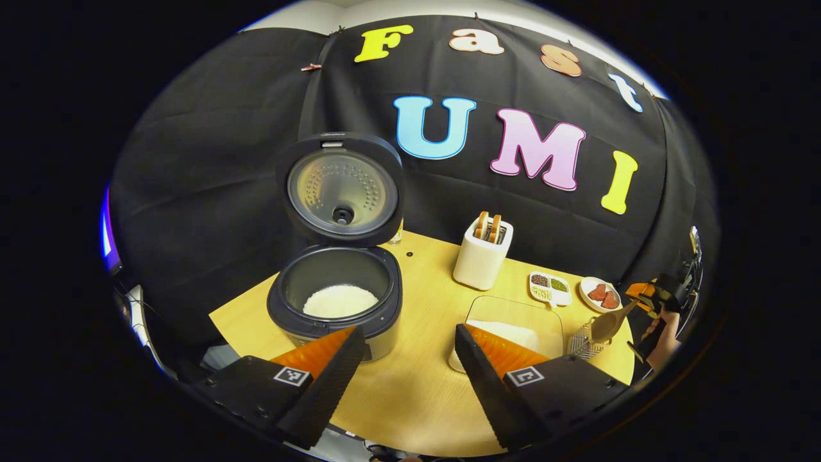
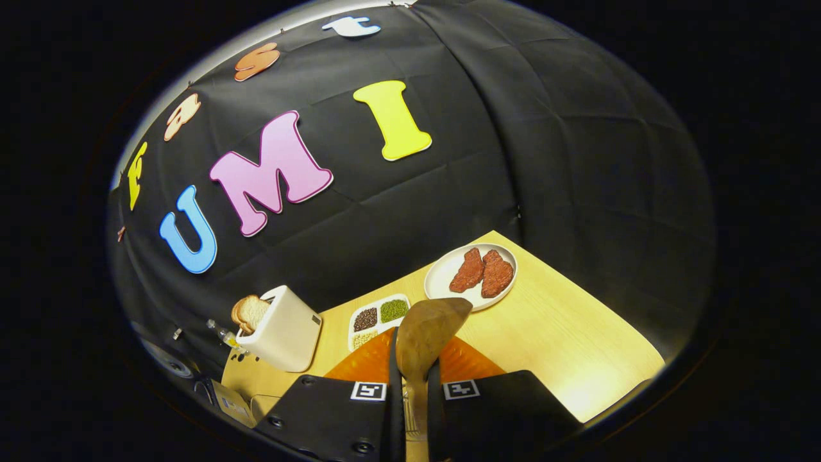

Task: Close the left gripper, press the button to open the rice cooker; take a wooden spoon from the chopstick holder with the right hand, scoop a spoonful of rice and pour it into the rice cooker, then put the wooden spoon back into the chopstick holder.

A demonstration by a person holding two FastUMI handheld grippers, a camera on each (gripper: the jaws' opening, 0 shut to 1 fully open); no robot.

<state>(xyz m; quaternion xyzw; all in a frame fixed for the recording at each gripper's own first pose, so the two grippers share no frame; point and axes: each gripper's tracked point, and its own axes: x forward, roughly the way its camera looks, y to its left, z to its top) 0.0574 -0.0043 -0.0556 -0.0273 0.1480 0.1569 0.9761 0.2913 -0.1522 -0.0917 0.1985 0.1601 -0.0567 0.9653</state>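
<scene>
Rice cooker (image 1: 335,289) is open, lid up, white rice already inside the dark round pot, so the button press is done. Judging by that rice and the bare spoon bowl, the step in hand is probably the return of the spoon, though a fresh scoop can't be ruled out.

Right gripper (image 2: 411,372): fingers narrow, clamped on the handle of the wooden spoon (image 2: 426,333). Spoon bowl is smooth brown wood, oval, pointing up and forward, no rice seen on it. In the left gripper view the spoon (image 1: 606,324) hangs just above the chopstick holder (image 1: 585,343), a wire-mesh basket, right of the rice cooker past the clear square rice container (image 1: 513,324).

Left gripper (image 1: 410,359): fingers wide apart, holding nothing, hovering in front of the rice cooker.

Next move likely calls for tilting the spoon handle-down and lowering it straight into the mesh holder, then releasing.

Table (image 1: 423,391) is pale wood laminate. White boxy toaster (image 1: 482,256) with bread stands behind the rice container.
</scene>
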